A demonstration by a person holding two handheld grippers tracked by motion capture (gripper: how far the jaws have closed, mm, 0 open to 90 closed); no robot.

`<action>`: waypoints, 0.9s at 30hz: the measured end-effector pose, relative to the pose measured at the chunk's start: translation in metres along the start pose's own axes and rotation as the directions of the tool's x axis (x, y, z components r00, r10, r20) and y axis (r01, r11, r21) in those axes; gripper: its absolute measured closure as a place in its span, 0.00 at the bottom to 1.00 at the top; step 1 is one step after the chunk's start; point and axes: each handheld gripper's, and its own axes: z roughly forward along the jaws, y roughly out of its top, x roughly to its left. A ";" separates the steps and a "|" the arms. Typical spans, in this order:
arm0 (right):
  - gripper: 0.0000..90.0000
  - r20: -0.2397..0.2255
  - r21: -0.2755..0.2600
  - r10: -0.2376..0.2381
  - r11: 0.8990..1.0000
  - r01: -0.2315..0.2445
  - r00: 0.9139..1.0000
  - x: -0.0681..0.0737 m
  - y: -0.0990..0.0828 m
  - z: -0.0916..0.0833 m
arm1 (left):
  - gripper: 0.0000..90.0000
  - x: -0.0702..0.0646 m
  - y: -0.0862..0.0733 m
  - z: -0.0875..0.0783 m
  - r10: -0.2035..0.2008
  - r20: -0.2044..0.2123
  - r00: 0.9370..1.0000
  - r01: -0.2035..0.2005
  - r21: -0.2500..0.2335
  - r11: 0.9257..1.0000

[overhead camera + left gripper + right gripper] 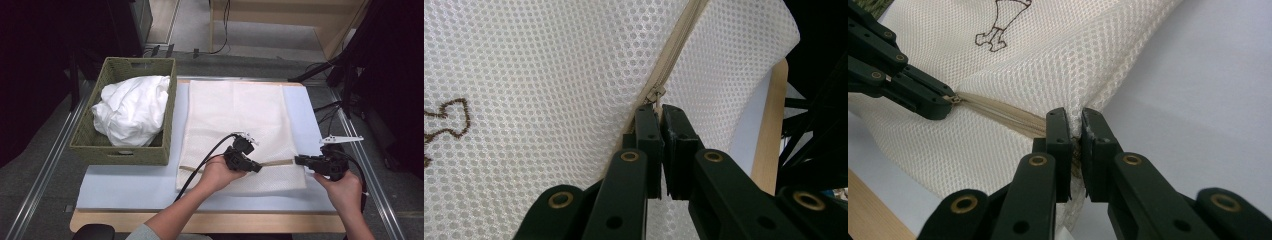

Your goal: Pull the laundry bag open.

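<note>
White mesh laundry bag [235,120] — its near right corner is covered by the right gripper [1075,125] and its jaws, so the zipper's end cannot be made out. The small metal zipper pull [657,96] is partly hidden between the jaws of the left gripper [660,111]. A brown stitched figure [1003,22] on the mesh is cut off by the picture's edge. White crumpled cloth [131,109] — its lower part lies hidden inside the green woven basket [120,152].
</note>
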 end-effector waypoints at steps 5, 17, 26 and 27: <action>0.95 -0.001 0.002 0.002 1.000 -0.002 1.000 0.000 0.000 0.000 | 0.98 0.000 -0.002 -0.002 0.001 0.004 1.000 -0.001 -0.008 1.000; 0.95 0.019 0.006 0.012 1.000 -0.012 1.000 -0.001 -0.001 -0.001 | 0.98 0.003 -0.014 -0.011 -0.004 -0.018 1.000 0.004 -0.013 1.000; 0.95 0.014 0.009 0.012 1.000 -0.012 1.000 -0.001 -0.002 0.001 | 0.98 0.003 -0.017 -0.013 0.005 -0.038 0.999 -0.006 -0.020 1.000; 0.95 0.015 0.010 0.012 1.000 -0.013 1.000 0.000 -0.002 0.001 | 0.98 0.004 -0.017 -0.013 0.003 -0.035 0.999 -0.004 -0.019 1.000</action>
